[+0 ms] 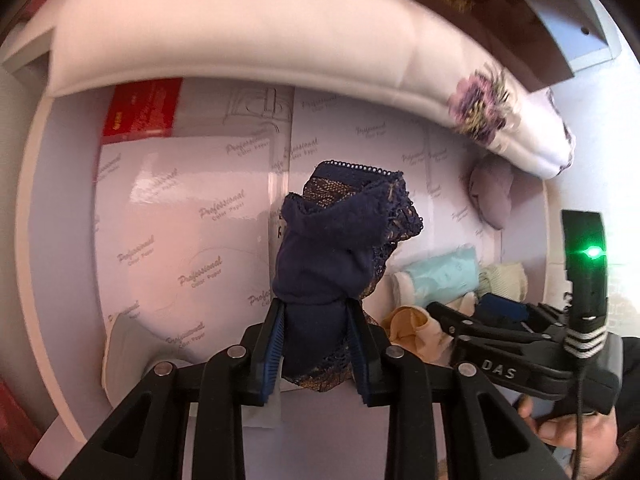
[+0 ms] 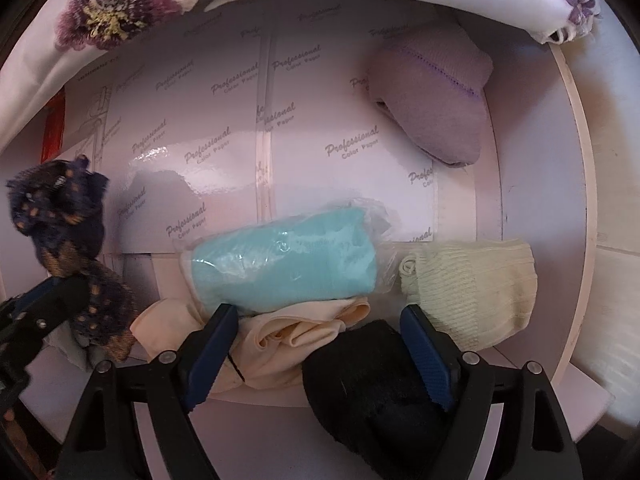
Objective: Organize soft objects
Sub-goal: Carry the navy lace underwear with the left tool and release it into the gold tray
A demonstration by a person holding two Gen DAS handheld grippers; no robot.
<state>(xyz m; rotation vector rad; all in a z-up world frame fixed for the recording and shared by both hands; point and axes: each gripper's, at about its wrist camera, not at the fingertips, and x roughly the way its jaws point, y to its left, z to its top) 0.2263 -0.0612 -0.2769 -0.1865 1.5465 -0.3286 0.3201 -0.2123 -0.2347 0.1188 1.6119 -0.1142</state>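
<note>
The left gripper point(image 1: 316, 312) points steeply down and pinches a navy lace garment point(image 1: 340, 240) between its blue pads; the cloth bunches up above the fingers in the middle of the left wrist view, lifted off the surface point(image 1: 192, 184), which is covered with white sheets printed "Professional Color Paper". In the right wrist view the same garment hangs at the left edge of the frame.

The right gripper point(image 2: 316, 356) points straight down, and its jaws are spread wide with nothing pressed between them. It hangs over a group of folded soft things in the lower middle of that frame: a turquoise piece in clear plastic wrap point(image 2: 284, 264), a peach cloth point(image 2: 296, 340) just below it, a black cloth point(image 2: 372, 372) near the right finger, and a cream ribbed piece point(image 2: 472, 288) to the right. A lilac piece point(image 2: 436, 100) lies apart in the upper right. A person's hand point(image 1: 568, 432) holds the right gripper at the lower right of the left wrist view.
</note>
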